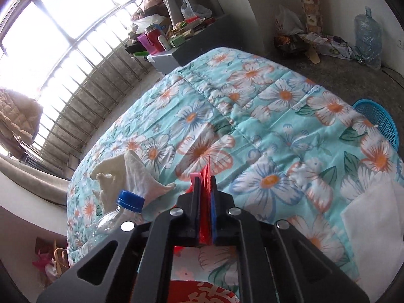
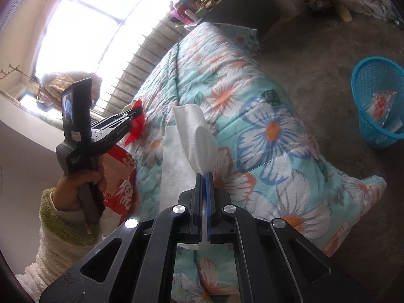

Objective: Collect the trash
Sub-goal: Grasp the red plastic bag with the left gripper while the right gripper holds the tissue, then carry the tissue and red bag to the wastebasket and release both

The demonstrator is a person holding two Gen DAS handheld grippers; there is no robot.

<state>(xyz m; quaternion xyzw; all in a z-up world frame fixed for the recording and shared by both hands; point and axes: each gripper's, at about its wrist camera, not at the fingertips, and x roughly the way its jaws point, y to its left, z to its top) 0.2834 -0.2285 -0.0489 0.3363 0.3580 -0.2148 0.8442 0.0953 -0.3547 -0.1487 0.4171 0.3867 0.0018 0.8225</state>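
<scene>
Both tools are loaded at this moment. The left tool [image 1: 205, 176] has its jaws clamped narrow on a red wrapper [image 1: 207, 170], thin and crinkled, which sticks out past the tips over the floral quilt [image 1: 252, 116] of the bed. The right tool [image 2: 205, 175] is closed tight on a white tissue [image 2: 194, 131]; the sheet curls upward ahead of the tips and a flat part of it lies on the quilt just to the tool's left.

The blue basket [image 2: 378, 101] stands on the floor, well apart from the right tool, ahead and to its right beyond the bed edge. It already contains a clear wrapper with red print [image 2: 381, 101].

Judged step: carry both pieces to the basket. Recommended practice:
- Keep full squeeze on both tools; thin film and soft paper slip easily.
- Lift the tissue clear of the quilt before travelling sideways, so the trailing part does not drag.
- Release only when the tips are over the basket mouth, one tool at a time.

Remaining trash near the left tool: a clear bottle with a blue cap [image 1: 118, 214] just to its left, and a crumpled cloth or paper [image 1: 126, 174] beyond that.
</scene>
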